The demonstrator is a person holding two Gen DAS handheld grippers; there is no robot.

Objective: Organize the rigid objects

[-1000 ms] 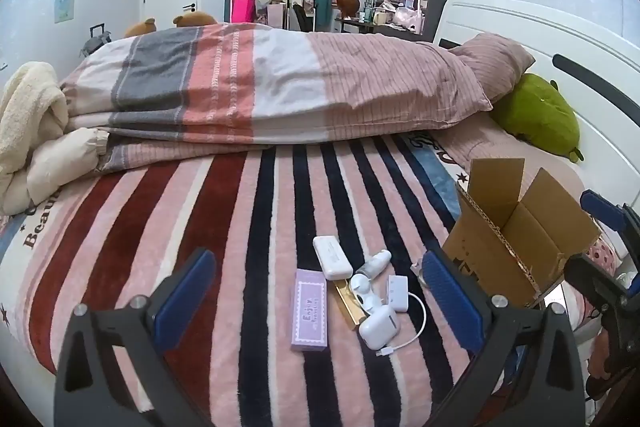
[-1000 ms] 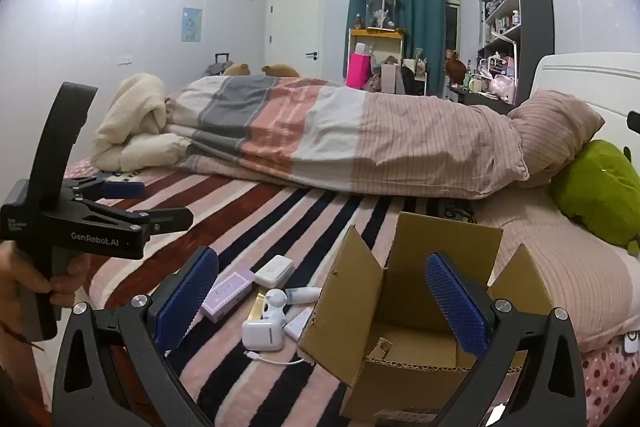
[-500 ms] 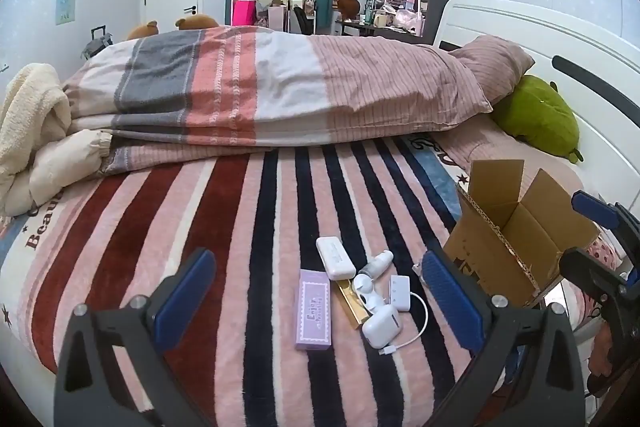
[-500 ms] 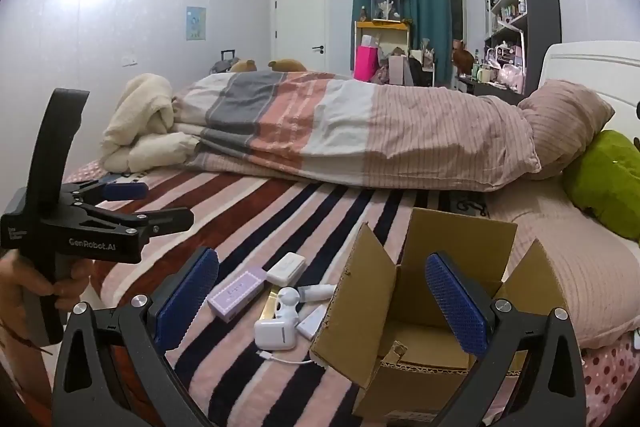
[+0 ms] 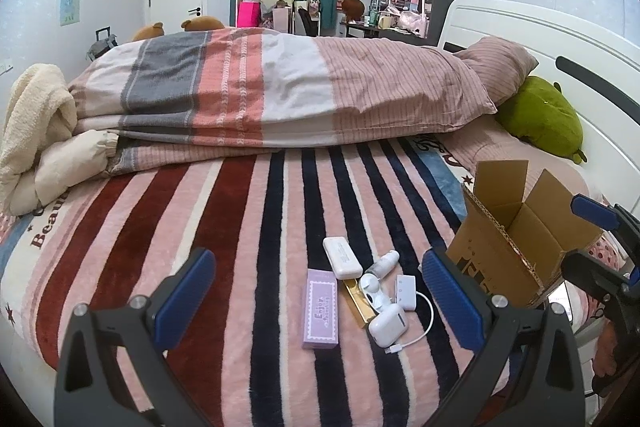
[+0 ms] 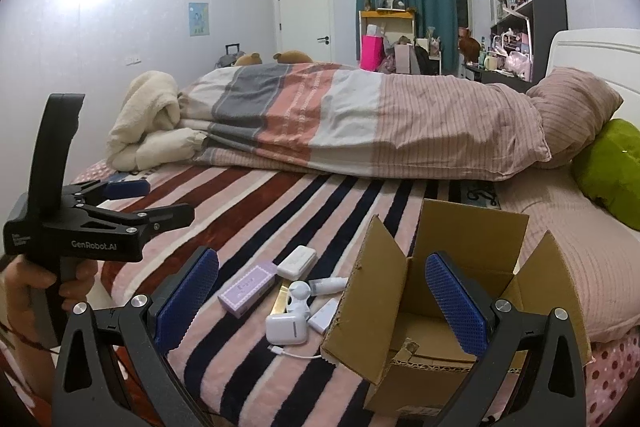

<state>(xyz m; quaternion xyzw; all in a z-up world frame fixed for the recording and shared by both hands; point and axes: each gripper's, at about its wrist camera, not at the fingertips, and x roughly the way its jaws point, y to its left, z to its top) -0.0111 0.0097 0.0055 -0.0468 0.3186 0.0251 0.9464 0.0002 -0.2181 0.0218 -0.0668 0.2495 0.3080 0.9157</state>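
Small items lie in a cluster on the striped blanket: a purple box point(image 5: 319, 308) point(image 6: 247, 284), a white case point(image 5: 341, 256) point(image 6: 297, 261), a gold bar point(image 5: 357, 299), a white earbud case point(image 5: 387, 324) point(image 6: 286, 328) with a cable, a small white tube point(image 5: 383, 262) and a white adapter point(image 5: 405, 289). An open cardboard box point(image 5: 516, 239) point(image 6: 436, 291) stands to their right. My left gripper point(image 5: 318, 301) is open and empty, hovering near the cluster. My right gripper point(image 6: 320, 301) is open and empty, in front of the box.
A folded striped duvet point(image 5: 280, 95) lies across the bed behind. A green plush point(image 5: 540, 121) and a pillow point(image 5: 500, 67) sit by the white headboard. Cream blankets point(image 5: 36, 131) are piled at the left. The bed's front edge is just below the grippers.
Both grippers have drifted slightly; the cluster and the box sit a little differently in each view. Nothing was grasped or moved.
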